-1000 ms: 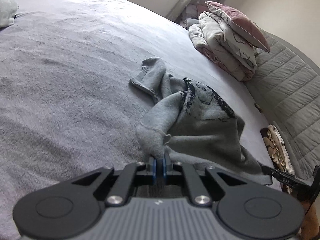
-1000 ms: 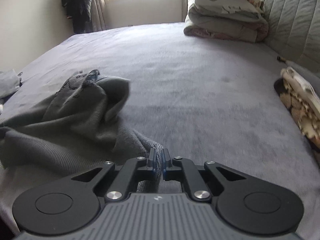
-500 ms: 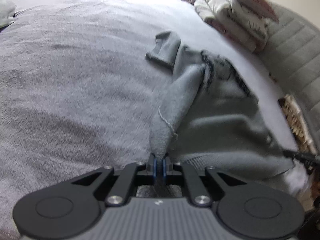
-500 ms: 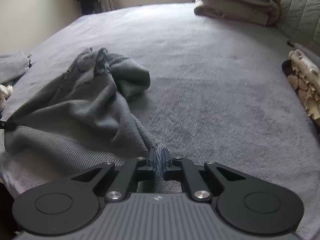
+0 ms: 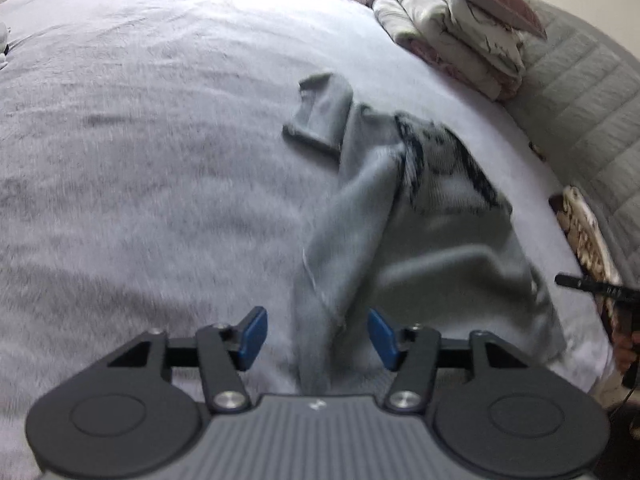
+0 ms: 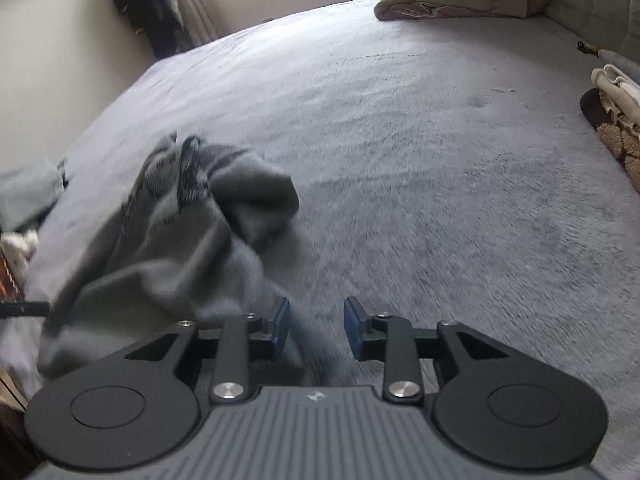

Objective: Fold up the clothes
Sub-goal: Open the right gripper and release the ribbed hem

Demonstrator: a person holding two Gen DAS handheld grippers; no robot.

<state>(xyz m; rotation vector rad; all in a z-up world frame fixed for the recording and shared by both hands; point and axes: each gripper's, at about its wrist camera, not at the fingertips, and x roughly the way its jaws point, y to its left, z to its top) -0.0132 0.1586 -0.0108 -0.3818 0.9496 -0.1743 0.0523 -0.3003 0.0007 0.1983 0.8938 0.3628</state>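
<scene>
We find both tools angled down at the bed [image 5: 160, 140]. The left gripper [image 5: 316, 338] and right gripper [image 6: 316, 326] are opening, pads clear of the cloth between them. The grey sweater [image 5: 420, 216] lies crumpled on the bed, dark print showing.

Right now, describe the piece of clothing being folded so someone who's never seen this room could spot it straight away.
Start at the wide lilac-grey bed. A crumpled grey sweater lies near its front edge, one strip of it running between the opening jaws of the left gripper. Its dark blue printed pattern sets it apart from the pale folded bedding stacked by the headboard.
</scene>
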